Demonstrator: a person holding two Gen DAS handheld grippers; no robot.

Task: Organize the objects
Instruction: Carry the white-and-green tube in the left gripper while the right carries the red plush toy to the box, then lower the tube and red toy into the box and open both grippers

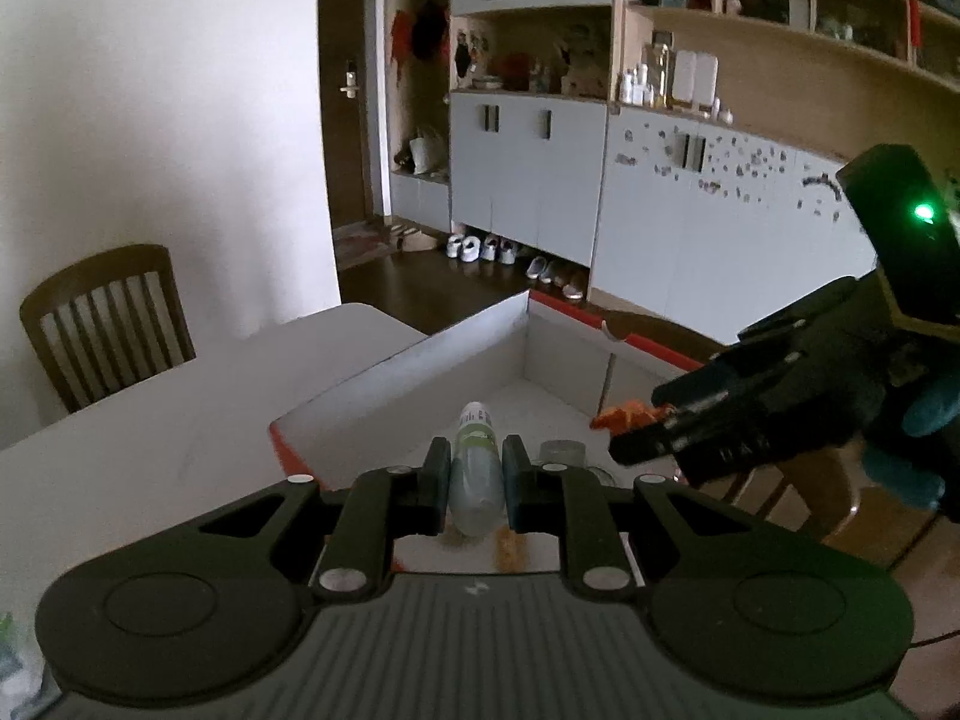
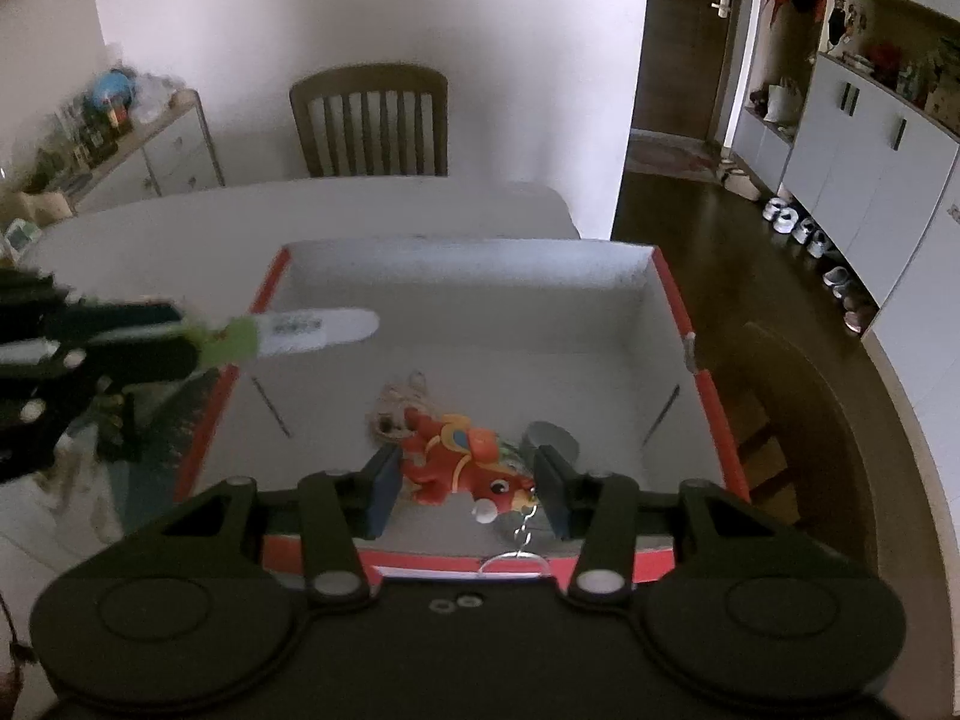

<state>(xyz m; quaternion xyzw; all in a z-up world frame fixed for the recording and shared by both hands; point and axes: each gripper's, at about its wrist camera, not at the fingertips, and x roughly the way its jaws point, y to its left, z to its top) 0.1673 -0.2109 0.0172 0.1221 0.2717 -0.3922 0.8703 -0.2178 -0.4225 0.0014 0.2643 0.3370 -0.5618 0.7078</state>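
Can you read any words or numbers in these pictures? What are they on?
No text here can be read.
Tube in the left tool: dark print on its white label, too blurred to read.
Same tube from the right camera: a dark barcode-like patch, unreadable.
Bottles on the shelf: labels too small to tell.
Red toy: no writing visible.

Support: white table (image 2: 372, 204), rounded far corner, a wooden chair (image 2: 369, 120) behind its far edge.
On the table: open red-edged cardboard box (image 2: 672, 294), white inside, near the right edge.
Table's left end: small blurred items, not identifiable.
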